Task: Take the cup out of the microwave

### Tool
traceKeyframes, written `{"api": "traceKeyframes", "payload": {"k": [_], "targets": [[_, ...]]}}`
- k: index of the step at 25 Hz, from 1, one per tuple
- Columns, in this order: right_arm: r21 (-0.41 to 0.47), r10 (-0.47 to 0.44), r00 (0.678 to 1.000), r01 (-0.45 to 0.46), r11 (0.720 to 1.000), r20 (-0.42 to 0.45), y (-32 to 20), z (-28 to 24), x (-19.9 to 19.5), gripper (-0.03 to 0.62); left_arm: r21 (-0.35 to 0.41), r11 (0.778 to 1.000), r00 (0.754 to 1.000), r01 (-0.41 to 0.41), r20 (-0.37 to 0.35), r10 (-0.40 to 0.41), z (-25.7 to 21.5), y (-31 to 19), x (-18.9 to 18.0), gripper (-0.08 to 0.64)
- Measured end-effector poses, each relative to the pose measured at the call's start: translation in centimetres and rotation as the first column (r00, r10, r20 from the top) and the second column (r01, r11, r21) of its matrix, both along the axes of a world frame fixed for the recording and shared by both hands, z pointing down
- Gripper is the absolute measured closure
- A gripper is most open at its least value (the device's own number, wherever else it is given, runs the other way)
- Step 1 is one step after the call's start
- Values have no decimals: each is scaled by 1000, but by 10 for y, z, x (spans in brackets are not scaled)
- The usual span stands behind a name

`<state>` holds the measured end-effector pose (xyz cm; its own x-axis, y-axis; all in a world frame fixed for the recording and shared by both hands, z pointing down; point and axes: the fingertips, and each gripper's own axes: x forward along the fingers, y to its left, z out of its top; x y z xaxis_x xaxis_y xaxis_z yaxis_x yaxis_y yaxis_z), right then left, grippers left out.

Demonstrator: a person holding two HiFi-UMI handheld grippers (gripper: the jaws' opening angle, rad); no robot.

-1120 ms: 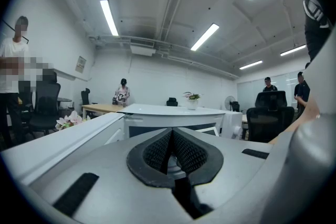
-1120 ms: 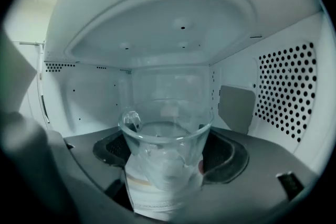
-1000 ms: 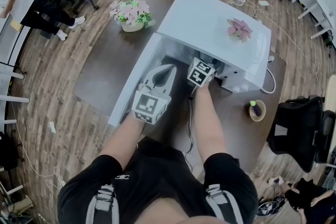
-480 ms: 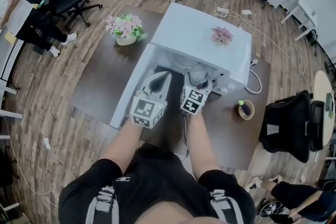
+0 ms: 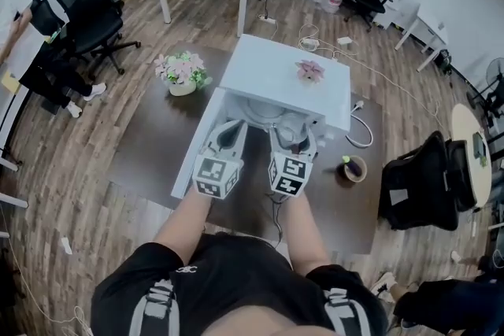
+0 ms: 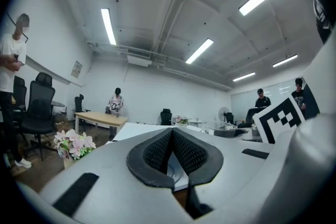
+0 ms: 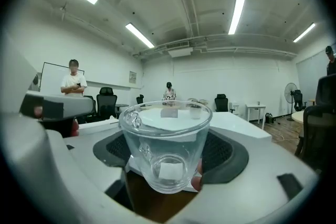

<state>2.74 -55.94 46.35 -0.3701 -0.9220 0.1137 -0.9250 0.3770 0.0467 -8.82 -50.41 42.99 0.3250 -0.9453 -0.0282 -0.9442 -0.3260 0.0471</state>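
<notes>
The white microwave (image 5: 276, 75) stands on a brown table (image 5: 150, 145) with its door (image 5: 195, 144) swung open to the left. My right gripper (image 5: 293, 131) is shut on a clear glass cup (image 5: 293, 123), held just in front of the opening. In the right gripper view the cup (image 7: 165, 147) sits upright between the dark pads (image 7: 228, 157), and it looks empty. My left gripper (image 5: 232, 130) hovers beside it, by the open door. In the left gripper view the left gripper (image 6: 171, 139) has its pads pressed together with nothing in them.
A pot of pink flowers (image 5: 181, 73) stands on the table's left, and a small pink flower (image 5: 309, 70) lies on the microwave's top. A small bowl (image 5: 352, 168) sits at the right of the table. A black office chair (image 5: 417, 185) stands close on the right. People stand further back.
My right gripper has drawn back out of the microwave's cavity and risen, with the cup in it. The left gripper has lifted a little. The head view now takes in more of the room.
</notes>
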Motion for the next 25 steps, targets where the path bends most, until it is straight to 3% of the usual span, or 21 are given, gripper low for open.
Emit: {"api": "traceKeyframes", "payload": {"k": [8,25], "targets": [[60,37,999,-39,997,27,10,-51,5,204,29,999,1000,-23,16,23,-22,6,-3,566],[71,38,995,-45,996,91,17,-74,21,204,57,998,998,-38,53,35,-34,9,9,566]]}}
